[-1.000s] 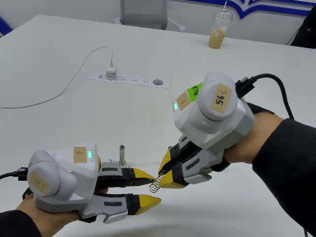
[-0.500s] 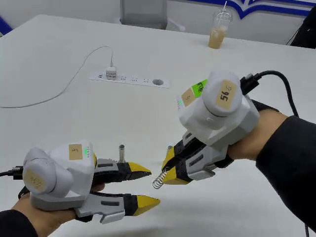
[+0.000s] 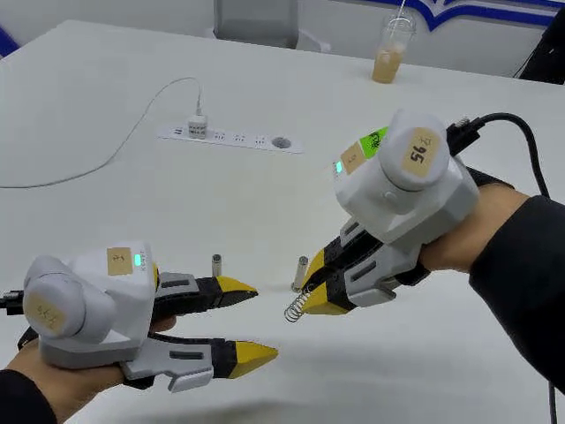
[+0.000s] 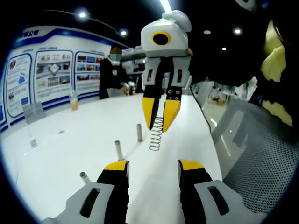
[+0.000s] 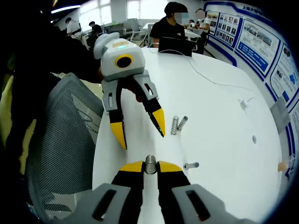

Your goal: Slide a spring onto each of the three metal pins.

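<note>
My right gripper (image 3: 315, 299) is shut on the top of a small coil spring (image 3: 297, 306), which hangs just above the white table beside a short upright metal pin (image 3: 300, 273). A second pin (image 3: 216, 264) stands to its left, close to the upper fingertip of my left gripper (image 3: 248, 321), which is open and holds nothing. In the left gripper view the right gripper (image 4: 160, 119) dangles the spring (image 4: 156, 135) past three pins (image 4: 119, 150). In the right gripper view the spring's end (image 5: 150, 164) sits between my shut jaws, and another spring (image 5: 174, 125) stands next to a pin (image 5: 183, 122).
A white power strip (image 3: 231, 140) with a plugged-in cable lies farther back on the table (image 3: 132, 203). An iced drink cup (image 3: 391, 55) stands at the far edge. A mesh chair (image 5: 60, 140) is beside the table, and people sit in the background.
My left gripper has drawn back to the left, away from the pins. The right gripper has moved a little up and right with the spring, and the pin beside it has come into sight.
</note>
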The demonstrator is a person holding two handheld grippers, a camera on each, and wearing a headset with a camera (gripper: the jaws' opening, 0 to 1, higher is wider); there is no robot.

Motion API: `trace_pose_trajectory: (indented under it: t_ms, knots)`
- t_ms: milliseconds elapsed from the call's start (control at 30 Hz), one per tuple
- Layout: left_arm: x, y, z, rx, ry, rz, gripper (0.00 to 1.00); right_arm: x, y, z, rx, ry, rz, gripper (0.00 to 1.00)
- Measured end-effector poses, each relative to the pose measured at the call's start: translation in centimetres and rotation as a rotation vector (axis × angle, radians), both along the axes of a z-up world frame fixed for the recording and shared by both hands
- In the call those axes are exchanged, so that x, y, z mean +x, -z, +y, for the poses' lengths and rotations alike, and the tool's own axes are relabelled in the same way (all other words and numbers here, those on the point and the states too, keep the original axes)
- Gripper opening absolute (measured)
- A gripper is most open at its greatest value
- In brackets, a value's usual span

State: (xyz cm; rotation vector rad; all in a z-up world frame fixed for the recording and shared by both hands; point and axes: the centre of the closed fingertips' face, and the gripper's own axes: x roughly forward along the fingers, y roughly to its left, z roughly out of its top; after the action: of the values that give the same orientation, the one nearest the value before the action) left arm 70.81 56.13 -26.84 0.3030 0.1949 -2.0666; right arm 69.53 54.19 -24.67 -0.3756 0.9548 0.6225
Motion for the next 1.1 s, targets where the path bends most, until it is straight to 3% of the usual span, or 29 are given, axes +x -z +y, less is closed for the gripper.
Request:
trace_pose_trajectory:
  t_ms: [467, 1100]
  knots:
    - [1.2, -0.1, 0.7, -0.002, -0.043, -0.001, 0.44, 0.0, -0.1, -1.0, -0.011, 0.02, 0.004, 0.12]
    - [3.3, 0.0, 1.6, 0.002, -0.107, 0.005, 0.46, 0.8, -0.7, -3.6, -0.098, 0.032, 0.021, 0.12]
